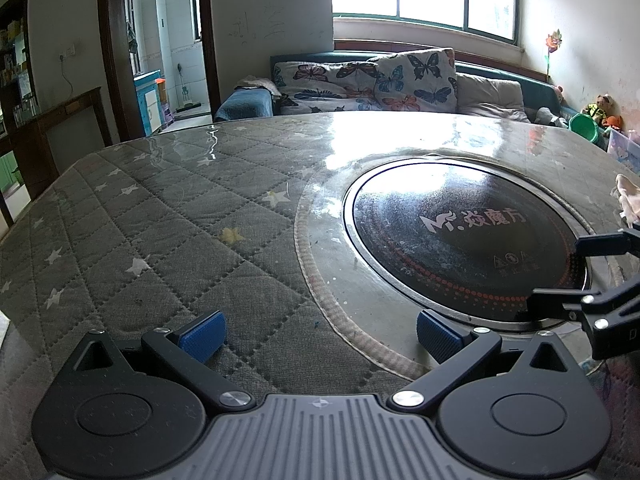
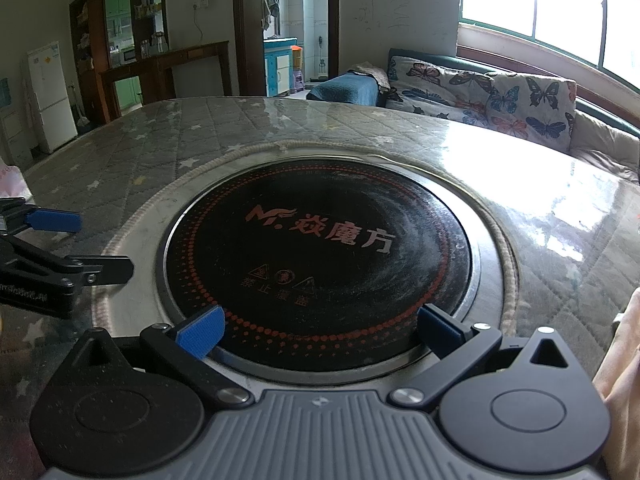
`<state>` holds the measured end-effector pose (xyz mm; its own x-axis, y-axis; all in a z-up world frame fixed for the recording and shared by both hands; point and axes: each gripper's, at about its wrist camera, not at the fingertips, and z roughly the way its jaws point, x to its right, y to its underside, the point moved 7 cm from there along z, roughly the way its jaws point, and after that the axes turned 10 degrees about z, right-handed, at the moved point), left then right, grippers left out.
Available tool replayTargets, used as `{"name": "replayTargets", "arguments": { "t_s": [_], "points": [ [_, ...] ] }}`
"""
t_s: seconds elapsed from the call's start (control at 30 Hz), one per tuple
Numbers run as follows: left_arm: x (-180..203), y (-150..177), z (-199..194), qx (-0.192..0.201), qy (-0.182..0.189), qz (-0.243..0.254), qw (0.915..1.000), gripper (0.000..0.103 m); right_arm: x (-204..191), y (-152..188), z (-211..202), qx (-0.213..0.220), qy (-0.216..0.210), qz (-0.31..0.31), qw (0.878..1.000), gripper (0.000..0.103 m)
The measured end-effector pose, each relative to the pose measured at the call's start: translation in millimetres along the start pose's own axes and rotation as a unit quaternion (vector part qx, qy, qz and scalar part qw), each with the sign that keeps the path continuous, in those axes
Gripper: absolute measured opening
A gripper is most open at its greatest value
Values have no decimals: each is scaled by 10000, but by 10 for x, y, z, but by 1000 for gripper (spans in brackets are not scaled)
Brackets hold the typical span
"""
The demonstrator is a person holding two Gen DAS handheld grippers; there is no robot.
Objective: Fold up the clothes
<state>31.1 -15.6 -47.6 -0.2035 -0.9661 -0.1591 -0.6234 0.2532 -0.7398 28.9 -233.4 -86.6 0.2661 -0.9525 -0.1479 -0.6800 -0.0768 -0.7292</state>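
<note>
both tongs hang low over the table with nothing between their pads. the left tongs are spread wide above the quilted star-print cover, and the right tongs are spread just as wide at the near rim of the round black heater plate set in the table's middle. held side by side and empty, they look parked between grasps, a pose that fits either reaching for a garment or having just let one go.

the clothes sit only at the edges of view: a pale cloth at the right border of the left view, and a peach fabric just right of the right tongs. too little shows to tell which way either points or where its long axis runs. beyond the table stand a butterfly-print sofa and a bright window.
</note>
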Motion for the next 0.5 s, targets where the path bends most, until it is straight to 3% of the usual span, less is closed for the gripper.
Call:
{"name": "replayTargets", "arguments": {
  "t_s": [0.2,0.5],
  "points": [
    [116,-49,-46,-313,19,-145,9994,103,31,93,-144,-3,98,182,9998,103],
    [415,-208,-260,-309,346,-97,9989,103,255,193,-545,161,369,545,9977,103]
  ]
}}
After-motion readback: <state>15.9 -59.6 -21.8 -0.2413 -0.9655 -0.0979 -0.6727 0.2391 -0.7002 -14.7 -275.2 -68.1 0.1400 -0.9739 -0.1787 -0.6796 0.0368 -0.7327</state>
